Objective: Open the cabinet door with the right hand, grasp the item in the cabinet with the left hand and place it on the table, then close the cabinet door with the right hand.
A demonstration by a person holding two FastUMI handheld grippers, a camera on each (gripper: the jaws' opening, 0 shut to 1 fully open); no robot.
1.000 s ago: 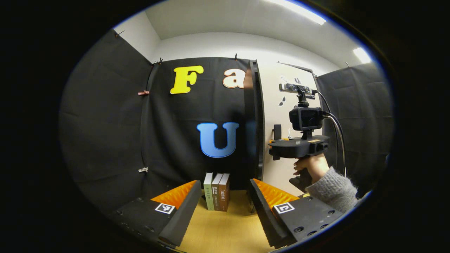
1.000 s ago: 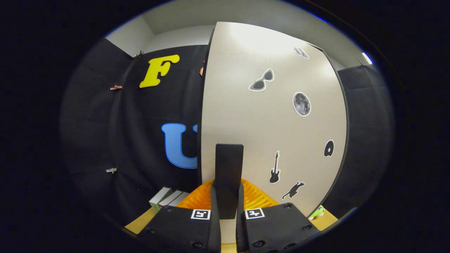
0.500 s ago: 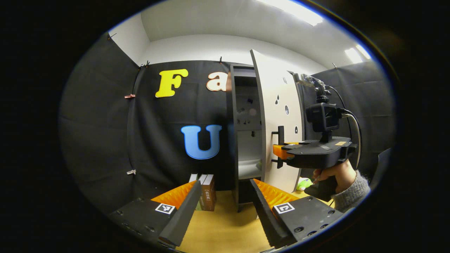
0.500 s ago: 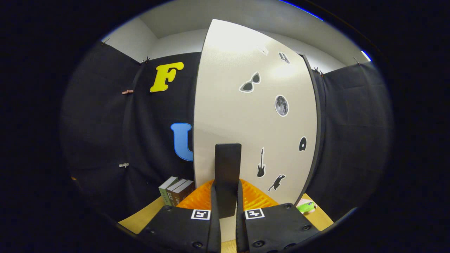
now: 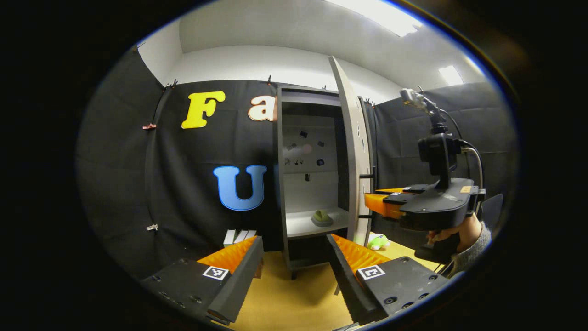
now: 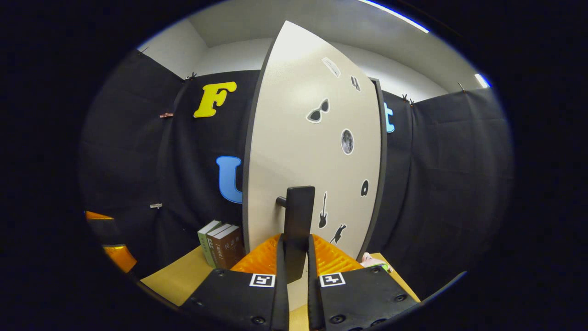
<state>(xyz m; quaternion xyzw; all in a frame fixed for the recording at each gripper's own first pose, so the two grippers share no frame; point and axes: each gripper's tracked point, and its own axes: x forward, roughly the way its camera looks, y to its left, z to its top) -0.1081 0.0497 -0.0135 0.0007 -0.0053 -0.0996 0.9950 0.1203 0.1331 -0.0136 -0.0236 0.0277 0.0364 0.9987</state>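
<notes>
In the left gripper view the tall cabinet stands open, its pale door swung out to the right. On its lower shelf lies a small olive-green item. My left gripper hangs open low in front of the cabinet, well short of the shelf. My right gripper, held by a hand, meets the door at its dark handle. In the right gripper view my right gripper is shut on the black door handle, with the sticker-covered door straight ahead.
Several books stand on the wooden table left of the cabinet, seen as books in the left gripper view. A small green and pink toy lies on the table behind the door, toy by the door's right edge.
The door has swung wide open with my right gripper holding its handle. The cabinet's inside and the item on its shelf have come into sight. My left gripper turned toward the opening.
</notes>
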